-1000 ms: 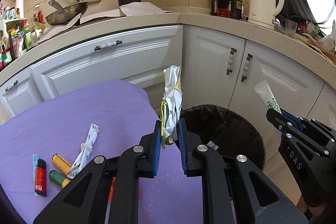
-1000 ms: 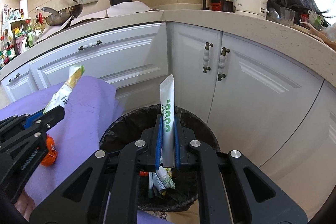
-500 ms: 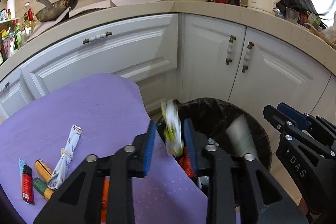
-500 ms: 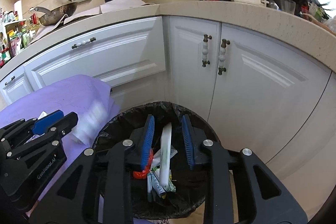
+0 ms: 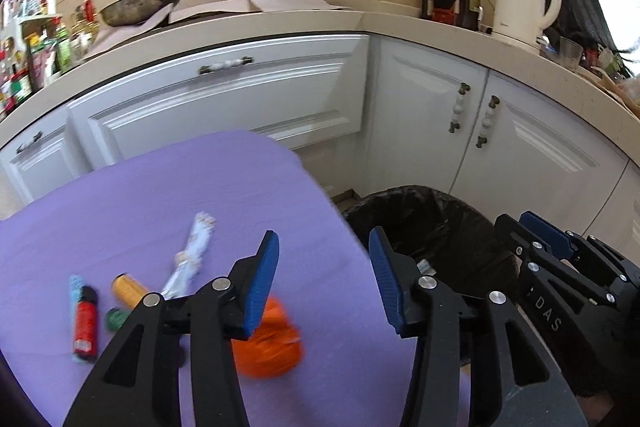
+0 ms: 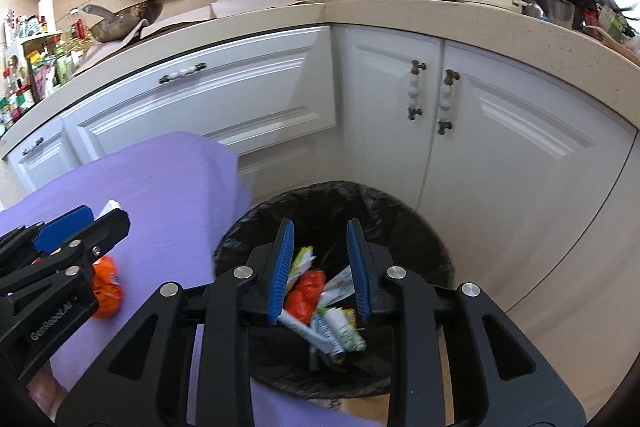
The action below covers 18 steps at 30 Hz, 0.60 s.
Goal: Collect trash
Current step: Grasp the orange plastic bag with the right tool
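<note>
White kitchen cabinets [image 5: 240, 99] behind, purple-covered counter [image 5: 140, 195] in front, black-lined bin [image 6: 340, 185] tucked just beside its edge.

Left gripper [image 5: 323, 235]: spread wide, nothing between the pads, poised over the counter's near corner. Right gripper [image 6: 320, 227]: also wide and empty, hanging right above the bin mouth.

Down in the bin: a loose pile of tubes and packets [image 6: 332, 331], red, white and green, crumpled and overlapping at the bottom.

On the counter: a crushed orange wrapper [image 5: 272, 347] right below the left gripper, soft and bunched, blurred in this view. Further back, a twisted white wrapper [image 5: 192, 259], long and thin, knotted in the middle. Beside it a red lighter [image 5: 85, 323] and two small cylinders [image 5: 128, 289], one orange, one green; hard to say whether those count as trash.

Risks from here, as a judgement:
- Orange wrapper probably slippery and springy; likely to squirt out sideways under a shallow pinch.
- Could snag the purple cloth along with the wrapper and drag everything if the pads come down too flat.
- White wrapper lies close to the cylinders; could send them rolling off the counter with a careless approach.
- Both tools crowded near the bin, so some chance of knocking together.
</note>
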Available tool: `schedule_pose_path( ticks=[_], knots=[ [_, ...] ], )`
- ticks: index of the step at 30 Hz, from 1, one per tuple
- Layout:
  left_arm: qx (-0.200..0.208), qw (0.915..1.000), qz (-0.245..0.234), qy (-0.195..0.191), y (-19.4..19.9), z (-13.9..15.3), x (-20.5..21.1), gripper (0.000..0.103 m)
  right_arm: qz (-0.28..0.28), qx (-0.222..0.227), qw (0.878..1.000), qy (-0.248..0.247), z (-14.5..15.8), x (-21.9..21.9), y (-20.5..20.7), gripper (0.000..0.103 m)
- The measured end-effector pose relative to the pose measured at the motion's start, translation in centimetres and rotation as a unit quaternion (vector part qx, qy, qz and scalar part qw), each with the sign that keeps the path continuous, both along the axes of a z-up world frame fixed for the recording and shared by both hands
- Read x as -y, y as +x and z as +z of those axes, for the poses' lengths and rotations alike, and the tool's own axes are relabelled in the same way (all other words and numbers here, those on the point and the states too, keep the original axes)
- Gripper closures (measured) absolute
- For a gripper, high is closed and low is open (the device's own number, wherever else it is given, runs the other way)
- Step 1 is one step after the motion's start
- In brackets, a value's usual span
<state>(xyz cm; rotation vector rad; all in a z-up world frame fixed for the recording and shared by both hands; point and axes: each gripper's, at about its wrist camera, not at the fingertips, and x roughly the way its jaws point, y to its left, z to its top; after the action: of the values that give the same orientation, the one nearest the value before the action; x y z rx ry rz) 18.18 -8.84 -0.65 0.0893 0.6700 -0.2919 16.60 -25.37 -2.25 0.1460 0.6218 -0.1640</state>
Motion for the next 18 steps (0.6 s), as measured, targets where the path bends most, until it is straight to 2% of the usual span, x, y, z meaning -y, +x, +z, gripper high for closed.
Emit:
schedule_pose_path(
  ticks=[8,18],
  knots=[
    [-0.001,0.9985,0.054,0.007,-1.9,0.4,-6.3,0.053,0.040,-0.004,0.999,0.017,0.5,-4.6,-0.5,0.076],
    [-0.018,0.9905,0.136,0.007,-3.9,-0.5,-14.7,0.052,0.096,-0.010,0.995,0.016,0.8,-10.2,-0.3,0.073]
  ],
)
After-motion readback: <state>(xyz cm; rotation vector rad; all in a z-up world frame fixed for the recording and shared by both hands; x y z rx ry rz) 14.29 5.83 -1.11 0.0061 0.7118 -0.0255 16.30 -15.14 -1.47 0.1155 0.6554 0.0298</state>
